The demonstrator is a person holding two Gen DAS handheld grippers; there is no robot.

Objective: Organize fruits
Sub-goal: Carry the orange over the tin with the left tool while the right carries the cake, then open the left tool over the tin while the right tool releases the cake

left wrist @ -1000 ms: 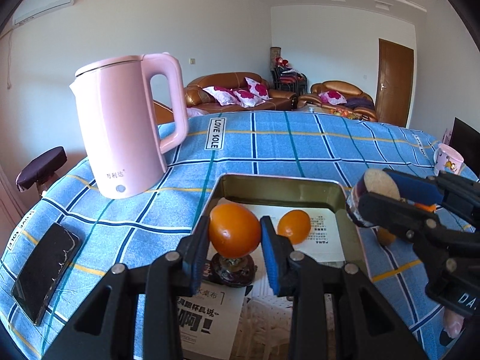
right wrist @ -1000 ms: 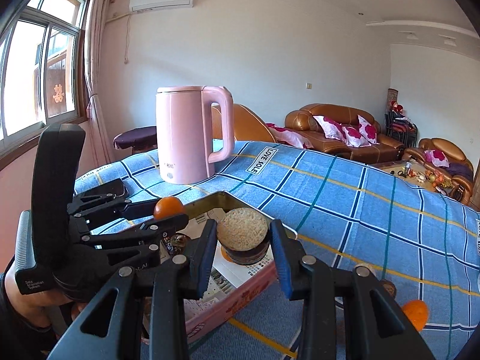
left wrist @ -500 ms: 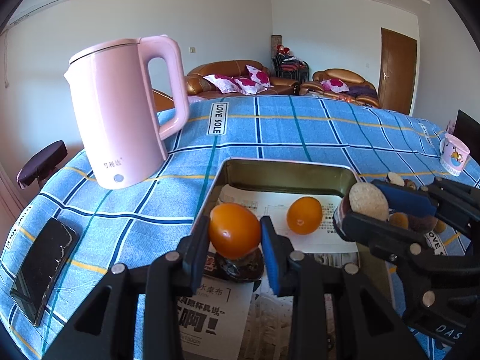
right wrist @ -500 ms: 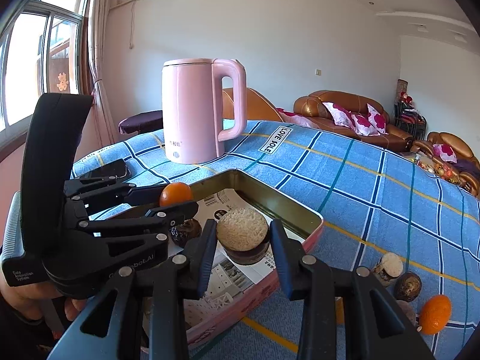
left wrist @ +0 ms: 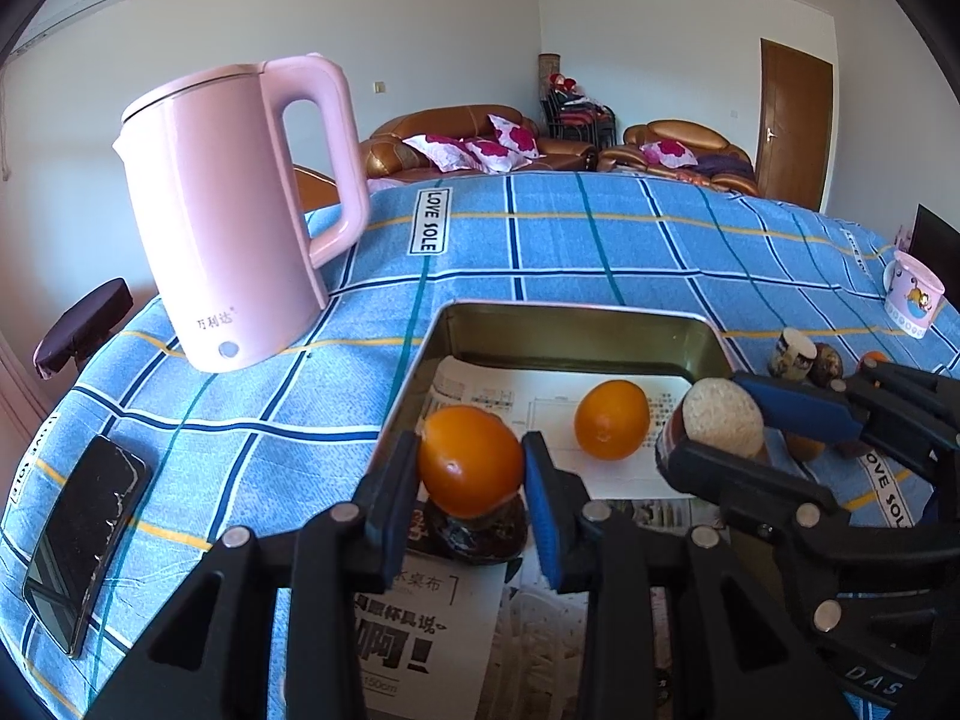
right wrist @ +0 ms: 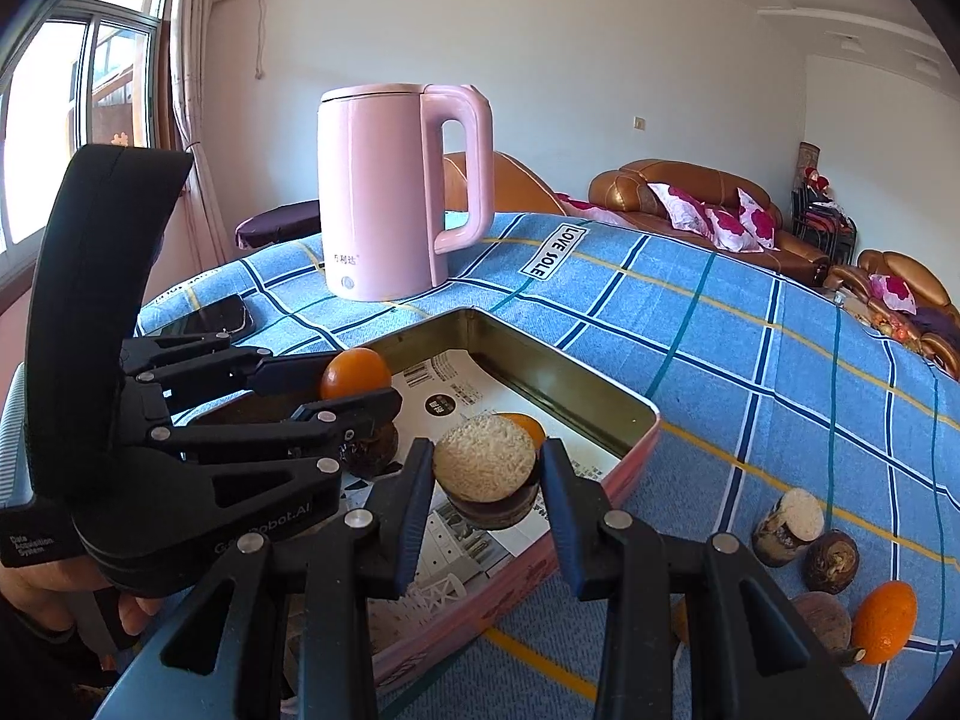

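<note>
An orange (left wrist: 470, 461) is held above the near left part of the tin tray (left wrist: 576, 330), over a dark round fruit (left wrist: 480, 531). A second orange (left wrist: 612, 419) lies on the paper near the tray's far wall. A halved taro piece (right wrist: 485, 474), cut face pale, is held over the right edge.

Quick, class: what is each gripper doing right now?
Left gripper: shut on an orange.
Right gripper: shut on a cut brown fruit.

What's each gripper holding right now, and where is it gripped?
The left gripper pinches an orange across its sides. The right gripper clamps a brown fruit with a pale cut face by its sides.
</note>
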